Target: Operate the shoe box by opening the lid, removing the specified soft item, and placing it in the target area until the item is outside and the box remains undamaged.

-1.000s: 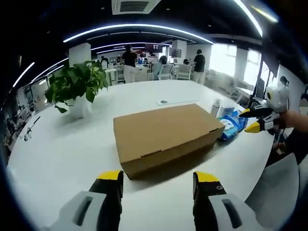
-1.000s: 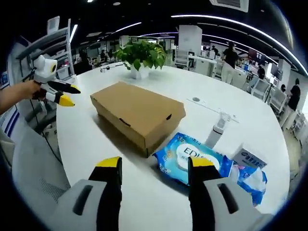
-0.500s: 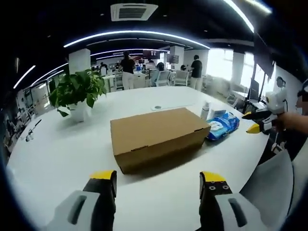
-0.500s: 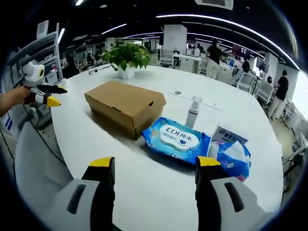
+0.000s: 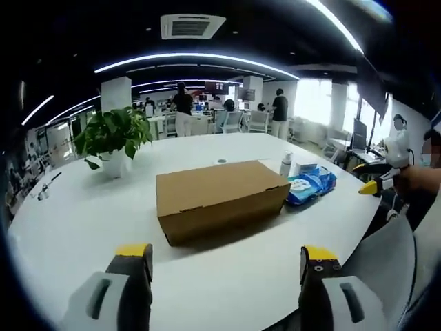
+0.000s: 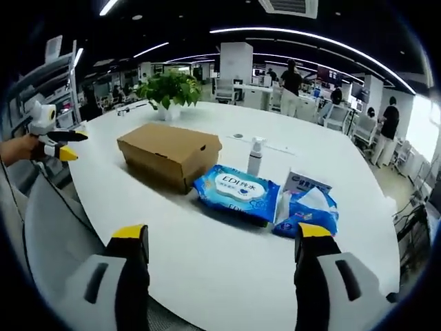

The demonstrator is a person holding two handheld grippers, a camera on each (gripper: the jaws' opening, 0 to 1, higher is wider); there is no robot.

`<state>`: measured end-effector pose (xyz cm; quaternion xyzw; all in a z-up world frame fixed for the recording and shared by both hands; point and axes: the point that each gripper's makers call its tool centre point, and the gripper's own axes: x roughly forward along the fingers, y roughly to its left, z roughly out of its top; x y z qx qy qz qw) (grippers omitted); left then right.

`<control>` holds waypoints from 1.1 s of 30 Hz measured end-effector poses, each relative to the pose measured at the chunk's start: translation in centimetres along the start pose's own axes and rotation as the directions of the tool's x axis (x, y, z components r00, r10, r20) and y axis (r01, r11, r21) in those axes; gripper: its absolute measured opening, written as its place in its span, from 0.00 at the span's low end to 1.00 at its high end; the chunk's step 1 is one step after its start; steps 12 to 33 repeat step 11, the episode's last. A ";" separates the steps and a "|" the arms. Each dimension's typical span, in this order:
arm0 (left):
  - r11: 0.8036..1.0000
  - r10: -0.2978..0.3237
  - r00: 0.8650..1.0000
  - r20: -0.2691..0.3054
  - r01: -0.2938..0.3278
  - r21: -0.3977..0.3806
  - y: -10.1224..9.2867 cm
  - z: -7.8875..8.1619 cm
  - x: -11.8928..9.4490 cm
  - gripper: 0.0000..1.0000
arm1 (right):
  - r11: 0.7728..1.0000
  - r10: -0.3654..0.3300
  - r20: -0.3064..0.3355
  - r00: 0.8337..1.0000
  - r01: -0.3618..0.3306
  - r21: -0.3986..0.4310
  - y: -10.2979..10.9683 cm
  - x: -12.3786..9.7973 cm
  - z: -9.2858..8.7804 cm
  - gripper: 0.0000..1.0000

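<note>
Well beyond both fingers (image 5: 134,256), closed shoe box (image 5: 218,197).

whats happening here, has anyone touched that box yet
A person holds a two-jaw gripper in each hand above a round white table. The left gripper and right gripper both hang open and clear of everything, holding nothing. The brown shoe box sits shut on the table, lid down, with nothing touching it. Beside it lie a blue wipes pack, a spray bottle and a tissue pack. A potted plant stands further back.
</note>
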<state>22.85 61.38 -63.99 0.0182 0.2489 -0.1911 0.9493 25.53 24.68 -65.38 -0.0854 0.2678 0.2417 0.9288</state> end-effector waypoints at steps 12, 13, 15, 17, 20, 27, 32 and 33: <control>1.000 0.007 1.000 0.022 -0.007 0.013 -0.3 -0.4 -1.0 1.00 | 0.999 -0.024 0.054 0.998 0.023 0.026 -0.1 -2.2 -0.3 0.96; 1.000 0.007 1.000 0.022 -0.007 0.013 -0.3 -0.4 -1.0 1.00 | 0.999 -0.024 0.054 0.998 0.023 0.026 -0.1 -2.2 -0.3 0.96; 1.000 0.007 1.000 0.022 -0.007 0.013 -0.3 -0.4 -1.0 1.00 | 0.999 -0.024 0.054 0.998 0.023 0.026 -0.1 -2.2 -0.3 0.96; 1.000 0.007 1.000 0.022 -0.007 0.013 -0.3 -0.4 -1.0 1.00 | 0.999 -0.024 0.054 0.998 0.023 0.026 -0.1 -2.2 -0.3 0.96; 1.000 0.007 1.000 0.022 -0.007 0.013 -0.3 -0.4 -1.0 1.00 | 0.999 -0.024 0.054 0.998 0.023 0.026 -0.1 -2.2 -0.3 0.96; 1.000 0.007 1.000 0.022 -0.007 0.013 -0.3 -0.4 -1.0 1.00 | 0.999 -0.024 0.054 0.998 0.023 0.026 -0.1 -2.2 -0.3 0.96; 1.000 0.007 1.000 0.022 -0.007 0.013 -0.3 -0.4 -1.0 1.00 | 0.999 -0.024 0.054 0.998 0.023 0.026 -0.1 -2.2 -0.3 0.96; 1.000 0.007 1.000 0.022 -0.007 0.013 -0.3 -0.4 -1.0 1.00 | 0.999 -0.024 0.054 0.998 0.023 0.026 -0.1 -2.2 -0.3 0.96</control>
